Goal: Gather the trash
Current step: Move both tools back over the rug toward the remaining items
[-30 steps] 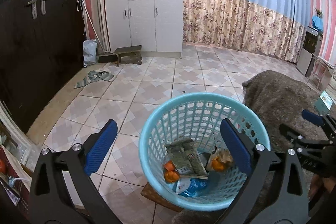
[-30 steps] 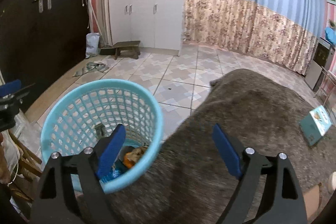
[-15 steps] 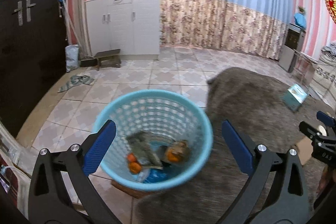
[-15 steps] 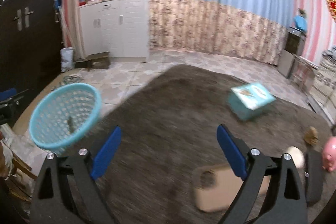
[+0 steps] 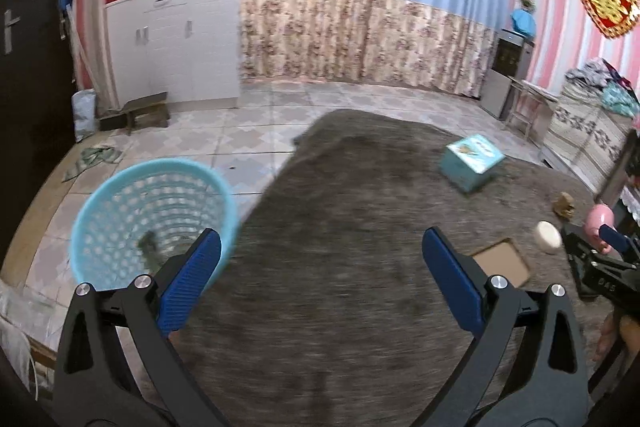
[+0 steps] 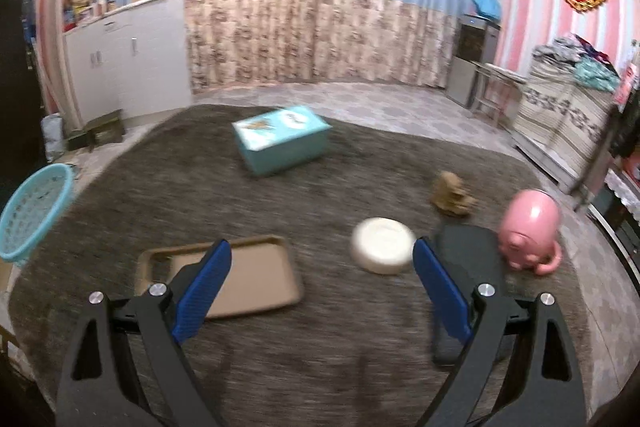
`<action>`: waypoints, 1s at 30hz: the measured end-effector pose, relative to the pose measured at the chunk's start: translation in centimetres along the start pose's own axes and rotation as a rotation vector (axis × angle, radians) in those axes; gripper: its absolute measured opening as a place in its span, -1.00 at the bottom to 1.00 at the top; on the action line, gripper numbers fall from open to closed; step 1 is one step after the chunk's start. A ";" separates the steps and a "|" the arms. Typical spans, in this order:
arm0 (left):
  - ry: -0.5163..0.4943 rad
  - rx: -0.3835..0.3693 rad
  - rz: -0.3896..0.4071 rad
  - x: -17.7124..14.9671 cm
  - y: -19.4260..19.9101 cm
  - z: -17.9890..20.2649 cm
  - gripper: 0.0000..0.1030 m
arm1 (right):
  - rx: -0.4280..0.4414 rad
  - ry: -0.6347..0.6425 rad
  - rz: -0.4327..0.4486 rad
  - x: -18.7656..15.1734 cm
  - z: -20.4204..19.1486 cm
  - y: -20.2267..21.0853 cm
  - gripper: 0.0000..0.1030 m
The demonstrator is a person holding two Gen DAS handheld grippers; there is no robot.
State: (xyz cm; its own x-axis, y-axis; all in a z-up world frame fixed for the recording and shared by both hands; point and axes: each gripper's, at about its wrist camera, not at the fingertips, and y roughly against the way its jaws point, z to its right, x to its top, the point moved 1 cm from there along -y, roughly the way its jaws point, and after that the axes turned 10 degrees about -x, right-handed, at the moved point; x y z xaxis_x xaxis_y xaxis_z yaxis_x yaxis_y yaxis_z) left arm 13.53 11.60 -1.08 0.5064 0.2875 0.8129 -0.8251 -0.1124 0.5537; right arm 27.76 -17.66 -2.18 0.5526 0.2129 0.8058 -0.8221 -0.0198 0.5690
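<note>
both grippers, left (image 5: 320,281) and right (image 6: 322,281), stand wide open and hold nothing, above the rug (image 6: 320,187). on the rug lie a teal box (image 6: 280,143), a brown scrap (image 6: 450,193), a white disc (image 6: 382,245), a tray (image 6: 248,279) and a pink pig (image 6: 528,227). the basket (image 5: 120,195) sits off the rug's left edge.

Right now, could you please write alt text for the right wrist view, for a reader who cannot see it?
The right gripper, jaws open and empty, points over a brown rug holding a tan tray, white round container, teal box, pink piggy bank and crumpled brown scrap. A turquoise basket stands far left.
</note>
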 end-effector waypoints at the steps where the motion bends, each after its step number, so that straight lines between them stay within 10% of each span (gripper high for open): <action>1: -0.012 -0.009 -0.004 0.1 -0.5 1.1 0.89 | -0.010 -0.004 -0.004 -0.2 0.7 -0.4 0.75; 12: -0.025 -0.090 -0.016 3.0 -7.4 8.8 0.89 | -0.120 -0.071 -0.042 -0.9 9.2 -5.3 0.75; 23: -0.039 -0.062 -0.057 3.4 -13.5 11.9 0.89 | -0.127 -0.058 -0.050 1.8 9.7 -11.9 0.72; 30: -0.112 -0.050 -0.116 1.7 -15.6 14.1 0.89 | -0.098 0.002 -0.170 3.4 8.8 -17.2 -0.04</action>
State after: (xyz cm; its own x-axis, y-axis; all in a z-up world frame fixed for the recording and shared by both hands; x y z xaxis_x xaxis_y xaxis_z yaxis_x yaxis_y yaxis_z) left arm 30.84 0.41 -5.78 0.6213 0.1872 0.7609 -0.7697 -0.0365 0.6374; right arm 44.95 -25.21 -7.81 0.6847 0.2069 0.6988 -0.7262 0.1122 0.6783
